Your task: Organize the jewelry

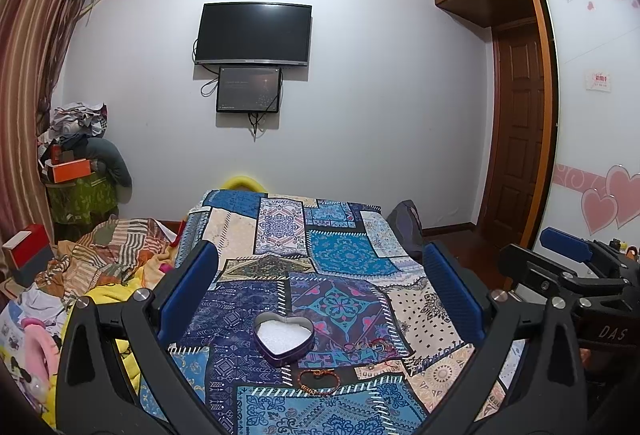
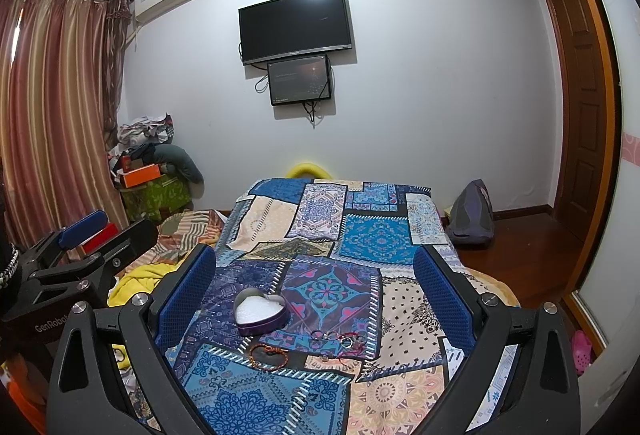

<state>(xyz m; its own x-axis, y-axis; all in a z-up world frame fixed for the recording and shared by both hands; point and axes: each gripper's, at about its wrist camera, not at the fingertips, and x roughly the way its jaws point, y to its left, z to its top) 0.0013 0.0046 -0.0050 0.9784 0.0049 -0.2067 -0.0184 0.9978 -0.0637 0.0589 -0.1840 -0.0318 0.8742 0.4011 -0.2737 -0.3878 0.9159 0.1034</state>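
Both grippers hover above the bed with blue-padded jaws spread wide and nothing between them: the left gripper (image 1: 318, 285) and the right gripper (image 2: 314, 289). Below lies a blue patchwork-patterned bedspread (image 2: 376, 235). On it sits an open heart-shaped purple tin with white lining (image 2: 260, 312); just beside it lie a brown braided cord bracelet (image 2: 269, 355) and a small tangle of what look like rings and red cord (image 2: 340, 341). A dark wall-mounted television (image 2: 295, 25) hangs on the pale far wall, striped curtains (image 2: 52, 107) to the left.
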